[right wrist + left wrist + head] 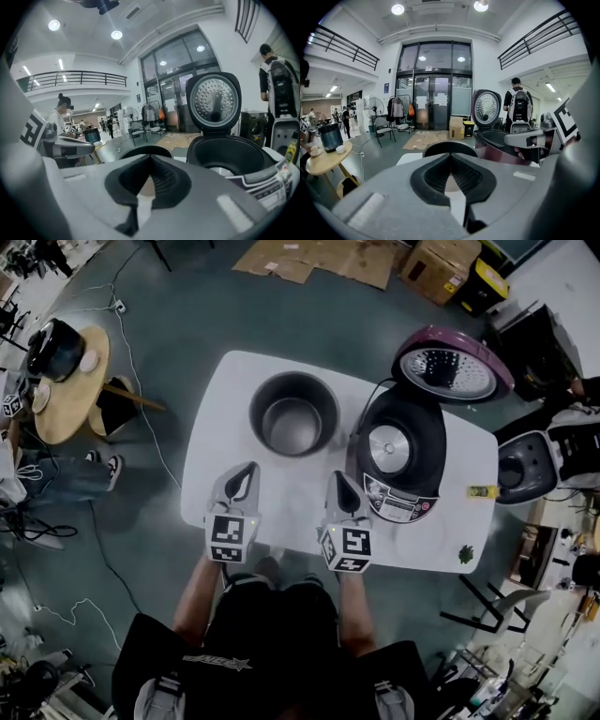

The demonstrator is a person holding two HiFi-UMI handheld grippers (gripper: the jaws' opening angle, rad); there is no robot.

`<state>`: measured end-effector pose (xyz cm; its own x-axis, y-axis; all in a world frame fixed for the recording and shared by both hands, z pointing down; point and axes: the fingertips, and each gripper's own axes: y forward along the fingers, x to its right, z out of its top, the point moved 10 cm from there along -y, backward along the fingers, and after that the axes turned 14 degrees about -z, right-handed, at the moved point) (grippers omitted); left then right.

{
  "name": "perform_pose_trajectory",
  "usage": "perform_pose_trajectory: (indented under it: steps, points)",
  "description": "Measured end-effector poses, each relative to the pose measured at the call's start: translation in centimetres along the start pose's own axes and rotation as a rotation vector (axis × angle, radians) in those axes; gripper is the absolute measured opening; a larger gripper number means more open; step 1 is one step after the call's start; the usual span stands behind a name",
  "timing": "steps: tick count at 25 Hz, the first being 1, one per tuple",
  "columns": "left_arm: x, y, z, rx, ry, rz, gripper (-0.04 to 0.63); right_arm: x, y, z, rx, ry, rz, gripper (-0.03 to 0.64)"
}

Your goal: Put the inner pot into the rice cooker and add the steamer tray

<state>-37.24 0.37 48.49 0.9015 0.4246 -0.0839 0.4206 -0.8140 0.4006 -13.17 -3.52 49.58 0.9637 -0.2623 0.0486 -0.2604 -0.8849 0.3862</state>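
Observation:
The dark metal inner pot (292, 413) stands empty on the white table (225, 427), left of the rice cooker (401, 456), whose purple lid (453, 367) is tipped open. My left gripper (251, 468) is shut and empty, just in front of the pot. My right gripper (336, 476) is also shut and empty, between pot and cooker. In the left gripper view the pot's rim (450, 146) shows beyond the shut left gripper (450, 154), the cooker (506, 140) to its right. In the right gripper view the shut right gripper (150, 157) points at the pot (145, 151), beside the open cooker (225, 150).
A small yellow item (483, 491) and a green one (465, 555) lie at the table's right end. A round wooden table (66, 381) with a black cooker (54, 348) stands left. Flat cardboard (319, 259) lies beyond. A person with a backpack (518, 105) stands far right.

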Motion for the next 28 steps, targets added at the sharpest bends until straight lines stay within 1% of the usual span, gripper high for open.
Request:
perform_pose_trajectory:
  steps: [3, 4, 5, 6, 7, 8, 9, 10, 12, 16, 21, 25, 28]
  points:
    - [-1.4, 1.5, -0.7, -0.026, -0.032, 0.000, 0.014, -0.4, 1.7, -0.6, -0.026, 0.025, -0.020, 0.005]
    - [-1.7, 1.9, -1.0, -0.034, -0.040, -0.007, 0.027, -0.4, 2.1, -0.8, -0.035, 0.039, -0.020, 0.005]
    - [-2.0, 2.3, -1.2, -0.042, -0.048, -0.017, 0.093, -0.5, 2.6, -1.0, -0.046, 0.056, -0.017, 0.027]
    - [-2.3, 2.7, -1.4, -0.050, -0.057, -0.026, 0.145, -0.5, 3.0, -1.3, -0.056, 0.076, -0.013, 0.086]
    - [-2.6, 3.1, -1.5, -0.056, -0.068, -0.035, 0.167, -0.6, 3.5, -1.4, -0.067, 0.097, -0.011, 0.131]
    - [-3.0, 3.5, -1.6, -0.060, -0.085, -0.041, 0.178, -0.6, 4.1, -1.6, -0.077, 0.121, -0.013, 0.158]
    - [-3.4, 3.9, -1.8, -0.062, -0.106, -0.048, 0.203, -0.6, 4.6, -1.7, -0.088, 0.145, -0.018, 0.188]
    - [-3.8, 4.4, -1.9, -0.062, -0.129, -0.054, 0.234, -0.6, 5.1, -1.9, -0.099, 0.167, -0.024, 0.196]
    - [-4.6, 5.3, -2.1, -0.063, -0.165, -0.061, 0.272, -0.7, 6.2, -2.3, -0.124, 0.197, -0.029, 0.232]
    - [-5.7, 6.6, -2.8, -0.105, -0.172, -0.062, 0.281, -0.7, 7.9, -3.2, -0.162, 0.219, -0.044, 0.232]
    - [-6.9, 8.2, -3.6, -0.130, -0.188, -0.063, 0.281, -0.3, 9.8, -3.9, -0.185, 0.237, -0.062, 0.232]
    - [-7.5, 9.3, -4.5, -0.170, -0.196, -0.073, 0.279, 0.0, 11.0, -4.4, -0.198, 0.243, -0.081, 0.232]
    - [-8.0, 10.1, -4.9, -0.175, -0.217, -0.070, 0.279, 0.1, 11.8, -4.7, -0.209, 0.246, -0.077, 0.232]
